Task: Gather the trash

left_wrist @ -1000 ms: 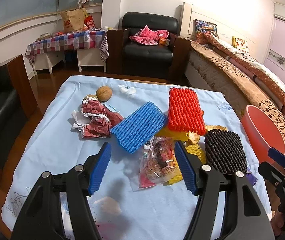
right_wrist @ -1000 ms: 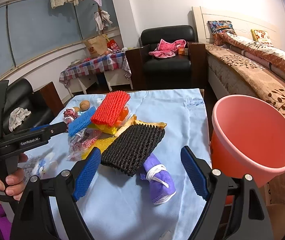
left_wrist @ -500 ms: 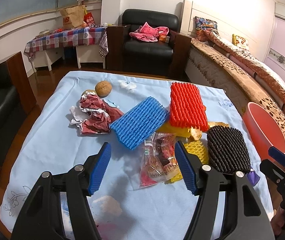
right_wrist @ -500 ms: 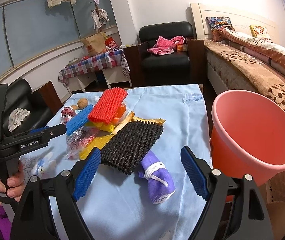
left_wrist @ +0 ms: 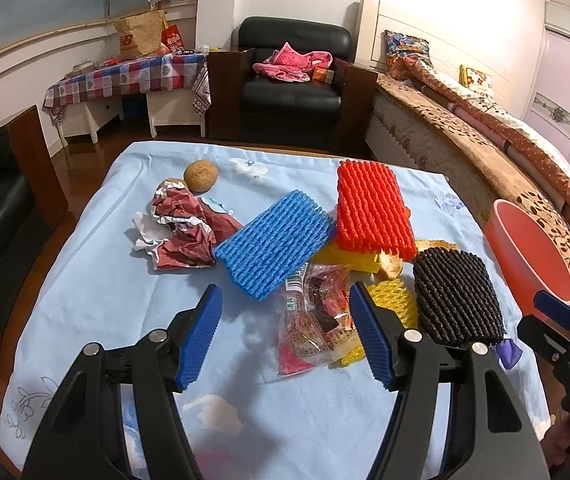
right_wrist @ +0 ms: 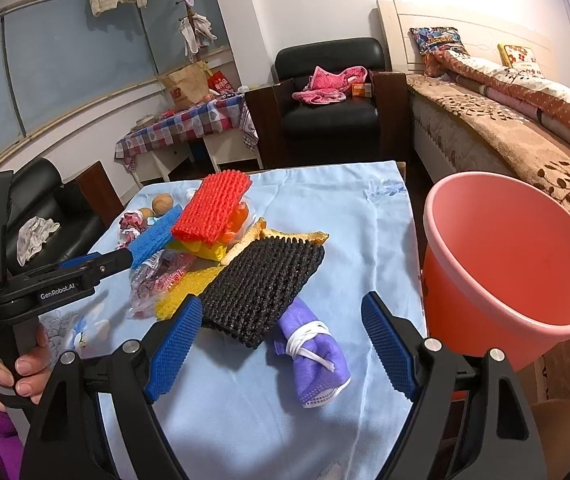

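Trash pile sits mid-table on the light blue cloth [left_wrist: 85, 300]. I take the black foam net [right_wrist: 263, 280] as landmark. Purple mask [right_wrist: 317, 354] with white straps pokes out from under its near edge. Yellow foam net [left_wrist: 393, 304] is just beside it on the left wrist view, partly under a clear snack wrapper [left_wrist: 317, 320]. Red foam net [left_wrist: 371, 210] lies beyond the black one, resting on yellow plastic pieces; blue foam net [left_wrist: 275, 250] lies left of the red one, touching it. Crumpled red-white paper [left_wrist: 183, 234] is farther left, with a walnut [left_wrist: 201, 176] behind it. Pink bucket [right_wrist: 509, 264] stands off the table edge, right of the black net, empty as far as I see.

My left gripper [left_wrist: 285, 334] has its fingers wide, holding nothing, hovering above the cloth near the wrapper. My right gripper [right_wrist: 281, 350] also has its fingers wide and empty, above the black net's near edge and the mask. A hand [right_wrist: 9, 372] grips the left tool's handle.
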